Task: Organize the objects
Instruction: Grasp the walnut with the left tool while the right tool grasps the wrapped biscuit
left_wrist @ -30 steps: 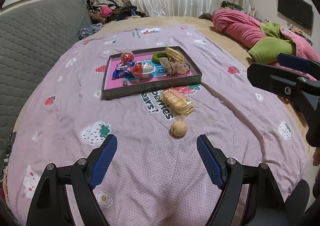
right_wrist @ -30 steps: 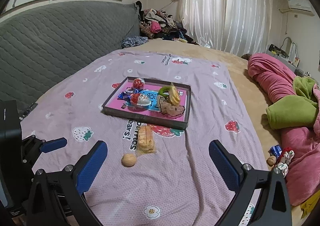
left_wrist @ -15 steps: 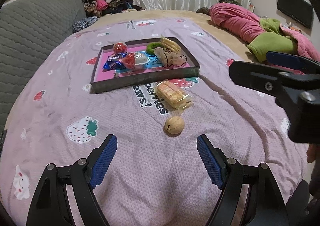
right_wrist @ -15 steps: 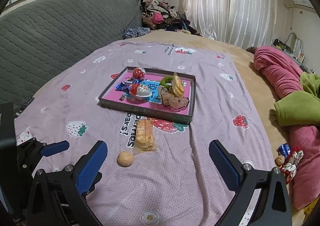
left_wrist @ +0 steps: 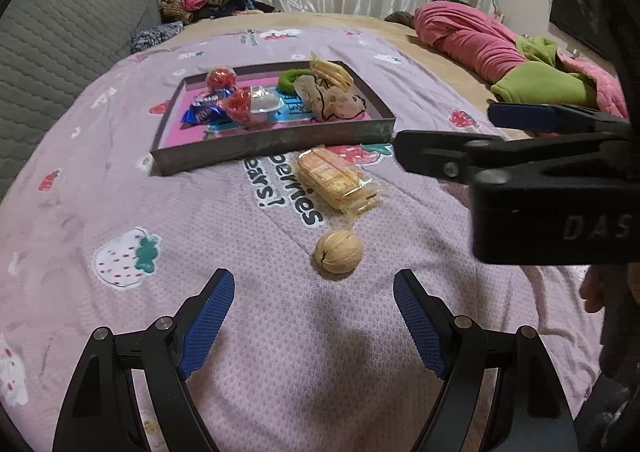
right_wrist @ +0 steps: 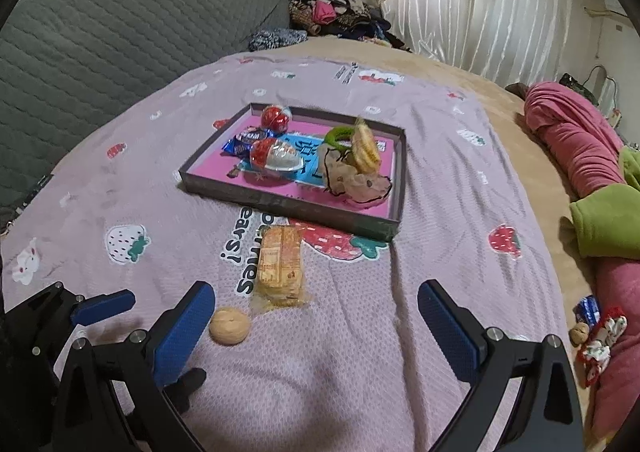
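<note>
A walnut point(left_wrist: 338, 251) lies on the purple strawberry blanket, just ahead of my left gripper point(left_wrist: 314, 318), which is open and empty. A wrapped cracker pack point(left_wrist: 337, 183) rests beyond the nut, short of a shallow dark tray point(left_wrist: 276, 140) holding sweets, a green ring and biscuits. In the right wrist view the same walnut point(right_wrist: 230, 326) sits by my right gripper's left finger, and the cracker pack point(right_wrist: 280, 266) lies ahead of the gripper point(right_wrist: 316, 326), which is open and empty. The tray point(right_wrist: 288, 204) stands farther back.
A grey quilted headboard point(right_wrist: 100, 32) runs along the left. Pink and green bedding point(left_wrist: 520, 60) is heaped at the right. A second walnut point(right_wrist: 579, 333), a blue sweet and a small cloth toy lie by the pink cover. Clothes are piled at the back by the curtain.
Both grippers have come lower and closer to the walnut and cracker pack, which now look larger. The right gripper has pushed further into the left wrist view. Both jaws kept their width.
</note>
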A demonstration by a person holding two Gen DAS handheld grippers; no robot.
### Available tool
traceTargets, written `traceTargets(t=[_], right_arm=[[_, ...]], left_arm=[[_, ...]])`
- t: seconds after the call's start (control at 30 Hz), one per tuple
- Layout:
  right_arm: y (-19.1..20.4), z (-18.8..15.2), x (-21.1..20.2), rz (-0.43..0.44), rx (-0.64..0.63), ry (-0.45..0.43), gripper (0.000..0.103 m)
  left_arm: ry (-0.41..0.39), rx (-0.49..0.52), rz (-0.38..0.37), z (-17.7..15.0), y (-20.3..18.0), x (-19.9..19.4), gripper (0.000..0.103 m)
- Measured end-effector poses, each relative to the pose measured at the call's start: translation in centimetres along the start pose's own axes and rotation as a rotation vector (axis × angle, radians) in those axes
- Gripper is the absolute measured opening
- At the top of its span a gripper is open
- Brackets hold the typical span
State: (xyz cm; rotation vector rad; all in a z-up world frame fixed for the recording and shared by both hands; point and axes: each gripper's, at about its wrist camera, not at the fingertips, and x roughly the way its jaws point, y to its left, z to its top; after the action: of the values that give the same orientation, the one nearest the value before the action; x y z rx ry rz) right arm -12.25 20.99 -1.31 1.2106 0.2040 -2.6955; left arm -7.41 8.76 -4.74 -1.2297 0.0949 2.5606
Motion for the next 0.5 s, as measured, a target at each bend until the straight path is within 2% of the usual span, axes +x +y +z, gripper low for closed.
traceTargets(t=[0.2, 0.5], right_arm=[[0.4, 0.0, 2.8, 0.007, -0.022, 0.041, 0.102], [0.5, 0.1, 6.2, 0.019, -0.021, 0.084, 0.102]], left_arm=[[-0.013, 0.009, -0.039, 0.0, 0.0, 0.9, 0.083], [0.0, -0.002, -0.03, 0.6, 0.4, 3.1, 0.083]])
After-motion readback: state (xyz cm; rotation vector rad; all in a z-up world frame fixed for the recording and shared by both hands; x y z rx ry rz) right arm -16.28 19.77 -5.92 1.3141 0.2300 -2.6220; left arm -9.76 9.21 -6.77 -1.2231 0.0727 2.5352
